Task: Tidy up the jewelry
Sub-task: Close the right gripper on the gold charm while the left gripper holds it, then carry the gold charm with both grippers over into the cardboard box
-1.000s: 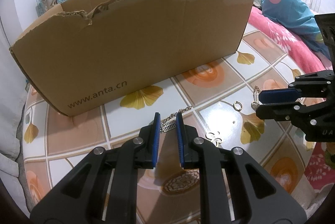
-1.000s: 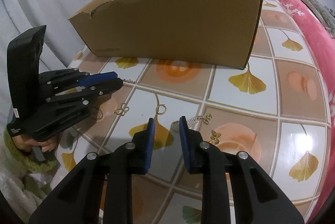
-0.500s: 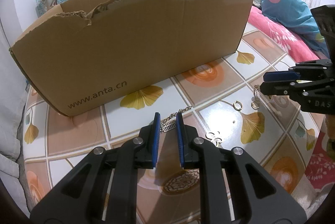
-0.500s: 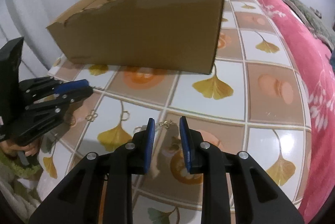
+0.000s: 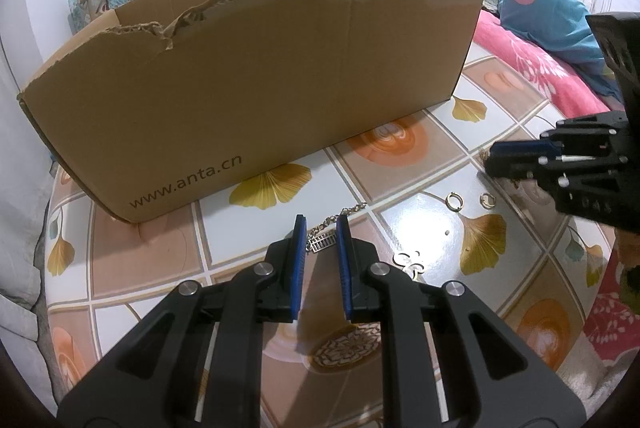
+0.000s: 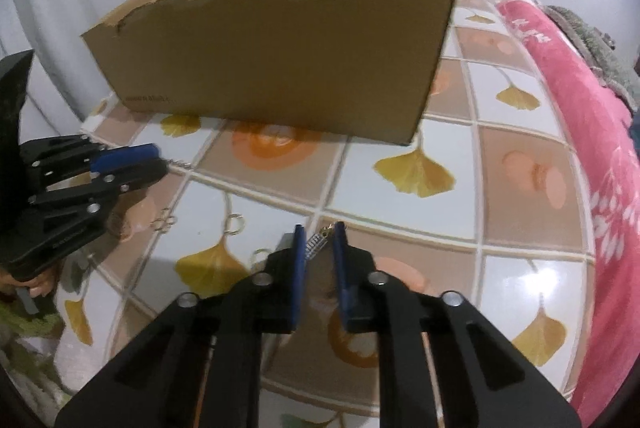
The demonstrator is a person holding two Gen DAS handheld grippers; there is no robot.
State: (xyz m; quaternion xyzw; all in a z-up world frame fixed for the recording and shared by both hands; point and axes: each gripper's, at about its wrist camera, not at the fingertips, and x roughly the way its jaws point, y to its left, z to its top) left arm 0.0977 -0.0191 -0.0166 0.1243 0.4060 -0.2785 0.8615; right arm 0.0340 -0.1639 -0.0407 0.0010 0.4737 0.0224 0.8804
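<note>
My left gripper [image 5: 321,224] is open, its fingers either side of a gold chain with a bar pendant [image 5: 322,239] lying on the tiled table [image 5: 412,216]. Two gold rings [image 5: 454,200] and a clover charm [image 5: 409,261] lie to its right. My right gripper [image 6: 319,232] is open around a silver bar pendant on a chain [image 6: 316,245]; I cannot tell if it touches the table. It also shows in the left wrist view [image 5: 496,158]. The open cardboard box [image 5: 256,100] stands behind.
A pink quilt [image 6: 592,132] and a blue cushion [image 5: 552,24] lie along the table's right side. The left gripper shows at the left of the right wrist view [image 6: 156,162], with rings [image 6: 236,222] and a clover charm [image 6: 164,222] between the two grippers.
My right gripper has moved away from the rings toward the box's right end, with the silver bar pendant now between its fingers. My left gripper has stayed in place.
</note>
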